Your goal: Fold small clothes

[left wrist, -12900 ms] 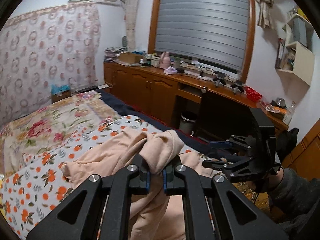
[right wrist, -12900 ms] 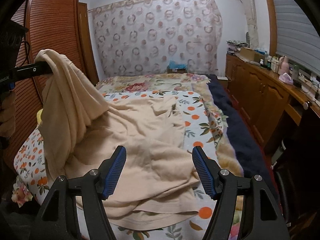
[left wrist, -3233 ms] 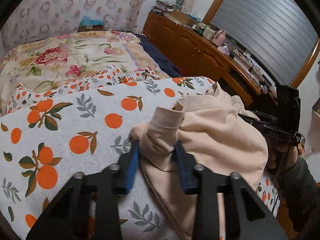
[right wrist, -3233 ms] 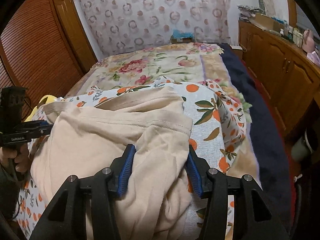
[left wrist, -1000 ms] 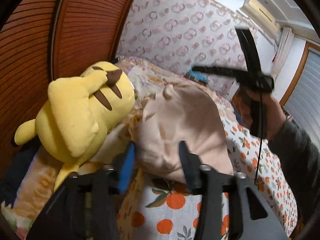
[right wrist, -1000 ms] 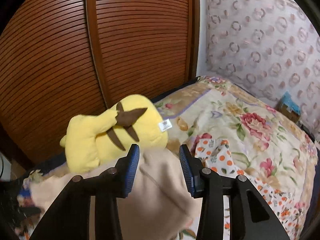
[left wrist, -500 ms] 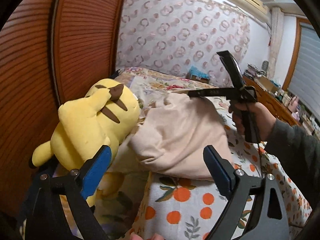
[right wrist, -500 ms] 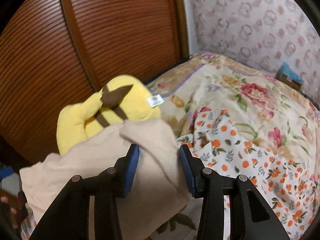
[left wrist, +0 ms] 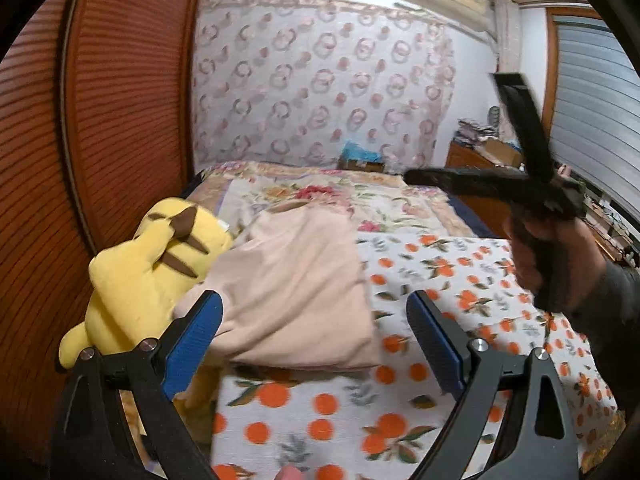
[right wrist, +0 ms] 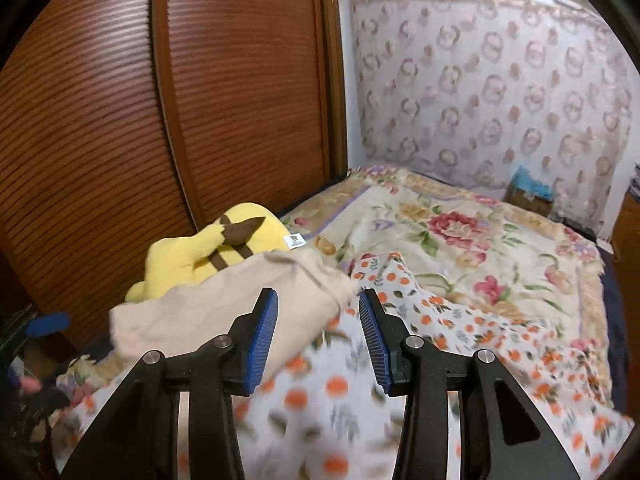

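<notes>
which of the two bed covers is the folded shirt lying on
The folded shirt lies on the orange-print cover, the near one, not the floral blanket behind it.

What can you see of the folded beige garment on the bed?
The folded beige garment is a soft, plain peach-beige knit, folded into a rough rectangle of several layers, edges slightly uneven, a neckline or hem showing at its far end. It lies flat on the orange-print sheet near the bed's left edge, one side resting against the yellow plush toy. Neither the left gripper nor the right gripper touches it; both are open.
</notes>
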